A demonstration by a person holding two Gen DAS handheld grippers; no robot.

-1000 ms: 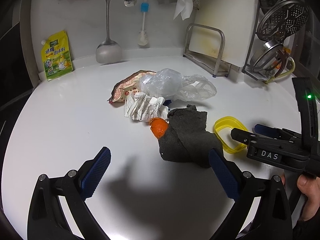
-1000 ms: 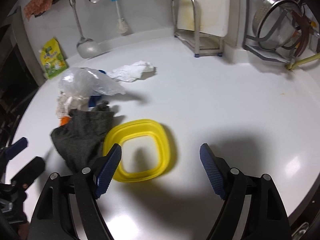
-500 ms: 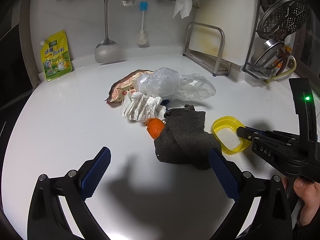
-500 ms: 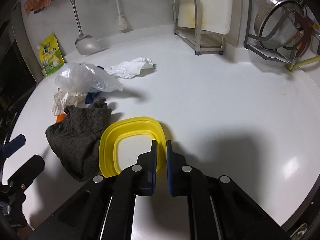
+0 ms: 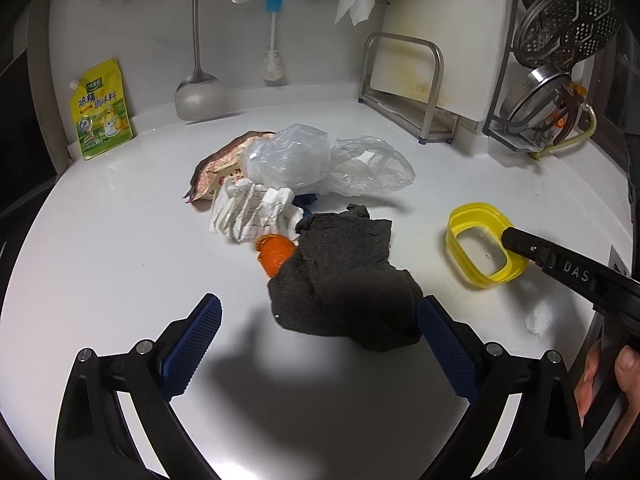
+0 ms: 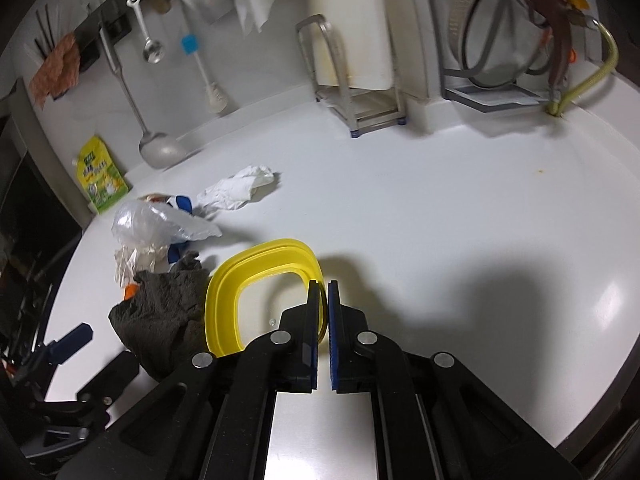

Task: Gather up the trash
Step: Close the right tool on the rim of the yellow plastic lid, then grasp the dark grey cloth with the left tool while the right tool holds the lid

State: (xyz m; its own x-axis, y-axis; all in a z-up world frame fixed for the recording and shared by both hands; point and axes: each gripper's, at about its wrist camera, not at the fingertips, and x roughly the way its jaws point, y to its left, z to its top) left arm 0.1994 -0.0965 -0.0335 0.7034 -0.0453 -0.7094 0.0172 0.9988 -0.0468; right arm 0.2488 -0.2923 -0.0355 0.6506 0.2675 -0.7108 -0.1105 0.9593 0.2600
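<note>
A white countertop point(image 5: 120, 280) fills both views, with a white wall behind it. At the upper left of the left wrist view a yellow seasoning pouch point(image 5: 101, 115) is leaned against the wall; a ladle point(image 5: 198, 80) and a brush point(image 5: 273, 40) are hung beside it, and a metal rack point(image 5: 408, 88) with a cutting board is seen at the upper right. At the centre a heap of trash is gathered: a clear plastic bag point(image 5: 320, 160), crumpled checked paper point(image 5: 252, 212), an orange peel point(image 5: 274, 254) and a dark grey cloth point(image 5: 344, 280).

The left gripper point(image 5: 320, 336) is held low in the frame with its fingers wide apart, nothing between them. The right gripper point(image 6: 323, 300) is clamped on the rim of the yellow plastic ring point(image 6: 240, 280). Compared with half a second ago, the ring has been tilted up off the counter, and it is now seen further from the cloth.
</note>
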